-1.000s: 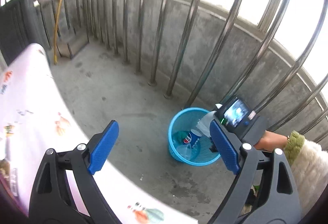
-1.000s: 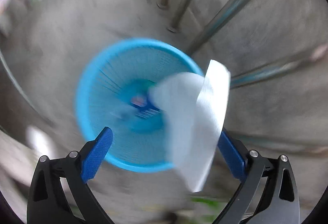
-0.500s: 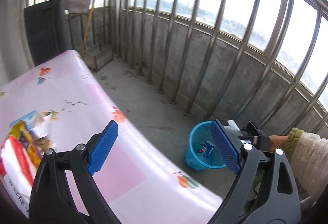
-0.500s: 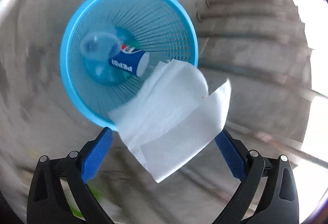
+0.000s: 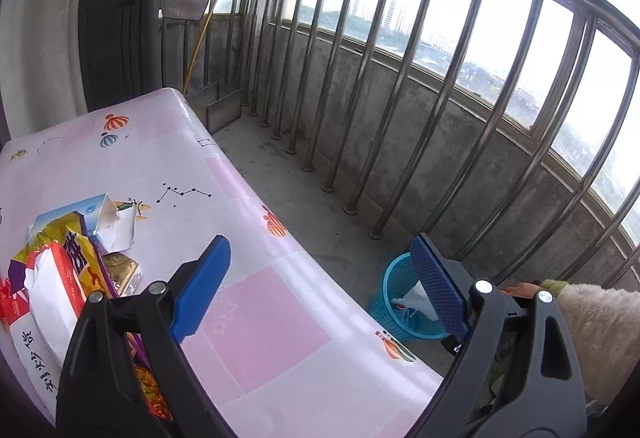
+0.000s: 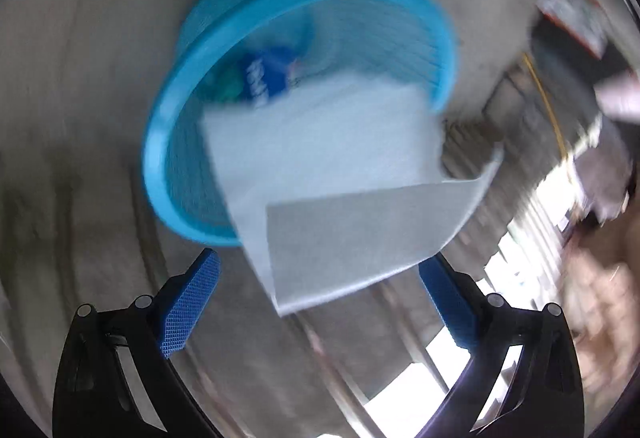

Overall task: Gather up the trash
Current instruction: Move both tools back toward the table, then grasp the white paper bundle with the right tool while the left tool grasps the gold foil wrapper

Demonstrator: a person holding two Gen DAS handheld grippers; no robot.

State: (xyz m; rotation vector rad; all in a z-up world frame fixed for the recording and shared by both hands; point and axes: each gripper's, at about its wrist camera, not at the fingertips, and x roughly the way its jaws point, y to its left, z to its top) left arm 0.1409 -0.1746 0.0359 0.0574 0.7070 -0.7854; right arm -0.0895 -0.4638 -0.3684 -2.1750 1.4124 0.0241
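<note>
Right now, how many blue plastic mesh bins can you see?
1. The blue plastic mesh bin stands on the concrete floor beside the pink table, under the right gripper. Others may be hidden.

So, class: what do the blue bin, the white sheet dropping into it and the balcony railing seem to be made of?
Blue bin: likely plastic, a glossy moulded rim over thin mesh ribs. White sheet: probably tissue paper, matte, thin, bending freely. Balcony railing: metal, perhaps stainless steel, with shiny grey round bars.

Ahead of the left gripper (image 5: 320,294), whose blue pads are finely textured, lies a glossy pink vinyl tablecloth (image 5: 256,326); beyond, rough matt concrete floor (image 5: 320,205) and shiny metal railing bars (image 5: 436,105). Below the right gripper (image 6: 316,302): blue plastic mesh wastebasket (image 6: 168,141), matt white paper sheet (image 6: 340,173).
</note>
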